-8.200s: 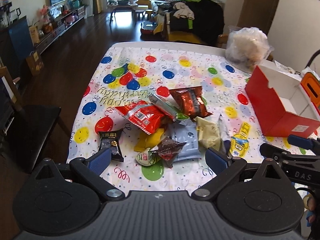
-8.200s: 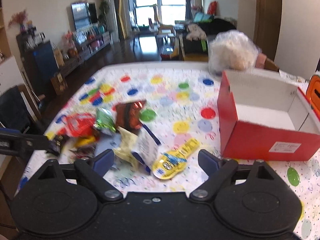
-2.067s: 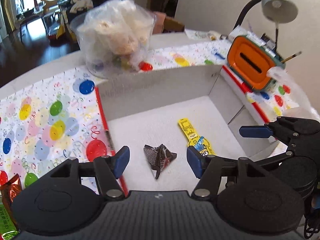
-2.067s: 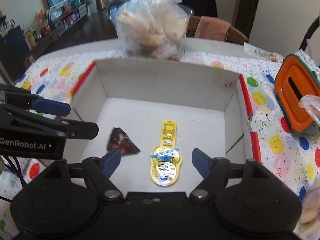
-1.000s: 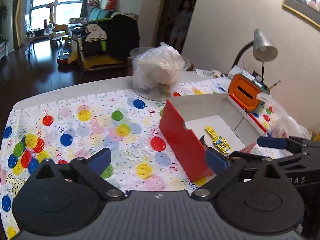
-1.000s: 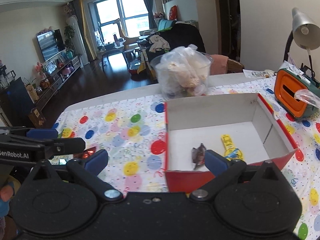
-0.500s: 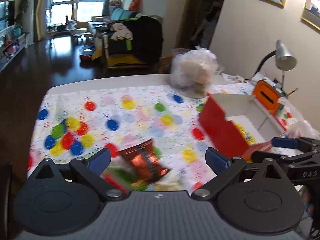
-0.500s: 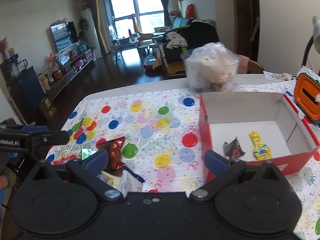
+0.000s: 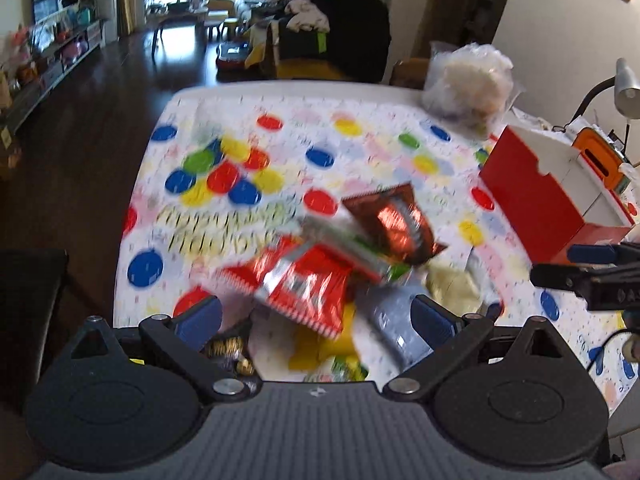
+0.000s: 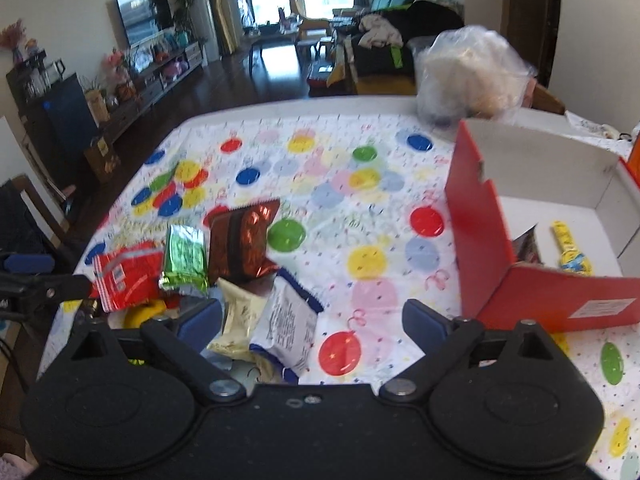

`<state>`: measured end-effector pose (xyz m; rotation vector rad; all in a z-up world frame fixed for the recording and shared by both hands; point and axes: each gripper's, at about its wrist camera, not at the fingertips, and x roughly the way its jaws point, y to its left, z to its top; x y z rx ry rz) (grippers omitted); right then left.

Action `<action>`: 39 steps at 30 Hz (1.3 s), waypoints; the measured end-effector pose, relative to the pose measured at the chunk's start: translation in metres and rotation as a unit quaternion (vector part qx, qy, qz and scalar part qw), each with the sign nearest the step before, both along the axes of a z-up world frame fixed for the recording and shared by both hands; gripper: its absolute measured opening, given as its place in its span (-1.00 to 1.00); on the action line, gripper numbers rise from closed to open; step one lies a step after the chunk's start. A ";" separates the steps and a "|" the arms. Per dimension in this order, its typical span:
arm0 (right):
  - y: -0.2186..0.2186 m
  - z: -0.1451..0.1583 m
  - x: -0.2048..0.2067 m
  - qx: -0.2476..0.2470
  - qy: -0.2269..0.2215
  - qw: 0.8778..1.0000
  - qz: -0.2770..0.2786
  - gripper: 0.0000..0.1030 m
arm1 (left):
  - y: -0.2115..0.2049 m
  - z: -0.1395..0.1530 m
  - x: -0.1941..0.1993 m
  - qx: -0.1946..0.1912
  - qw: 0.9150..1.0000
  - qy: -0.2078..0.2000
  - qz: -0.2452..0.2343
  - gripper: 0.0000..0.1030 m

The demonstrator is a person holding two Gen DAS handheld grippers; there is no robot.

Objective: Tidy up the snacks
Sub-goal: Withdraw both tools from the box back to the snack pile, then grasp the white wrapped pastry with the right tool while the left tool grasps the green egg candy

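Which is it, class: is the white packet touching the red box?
Apart. The right wrist view shows bare tablecloth between the white packet and the red box.

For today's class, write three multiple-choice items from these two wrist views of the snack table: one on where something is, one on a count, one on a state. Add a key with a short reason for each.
1. Where does the yellow snack strip lie?
A. inside the red box
B. on the tablecloth beside the pile
C. between the right gripper's fingers

2. How many snacks show inside the red box in the right wrist view?
A. none
B. two
C. five

3. What state is the left gripper in?
A. shut on a packet
B. open, holding nothing
C. out of view

Key: 1 A, the strip rests on the box's white floor. 2 B, only the strip and a dark wrapper beside it show there. 3 B, its blue fingertips stand wide apart above the pile, and no packet is pinched between them.
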<state>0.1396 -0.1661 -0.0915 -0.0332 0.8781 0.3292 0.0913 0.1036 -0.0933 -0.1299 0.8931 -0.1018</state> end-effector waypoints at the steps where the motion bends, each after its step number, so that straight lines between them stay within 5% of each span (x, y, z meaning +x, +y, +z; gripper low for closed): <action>1: 0.001 -0.003 0.002 -0.001 0.003 1.000 0.001 0.73 | 0.001 -0.004 -0.002 0.000 1.000 0.004 0.001 0.96; 12: 0.016 -0.034 0.035 -0.004 0.050 0.999 0.001 0.34 | -0.014 -0.038 -0.007 0.003 0.999 0.039 -0.033 0.82; 15: 0.016 -0.042 0.038 0.009 0.065 0.998 0.001 0.14 | -0.019 -0.046 -0.007 -0.001 0.997 0.055 -0.046 0.54; 19: 0.014 -0.047 0.039 0.036 0.080 0.996 0.000 0.14 | -0.025 -0.056 -0.006 0.004 0.996 0.066 -0.056 0.46; 21: 0.014 -0.051 0.043 0.050 0.093 0.994 -0.003 0.14 | -0.027 -0.060 -0.004 0.004 0.995 0.075 -0.059 0.22; 31: 0.004 -0.070 0.051 0.116 0.143 0.983 -0.023 0.33 | -0.029 -0.068 0.001 0.008 0.995 0.082 -0.051 0.03; 35: 0.001 -0.073 0.049 0.149 0.154 0.976 -0.029 0.02 | -0.029 -0.068 0.001 0.012 0.996 0.080 -0.049 -0.24; 39: 0.000 -0.069 0.045 0.158 0.150 0.975 -0.030 -0.17 | -0.029 -0.068 0.001 0.012 0.996 0.080 -0.048 -0.27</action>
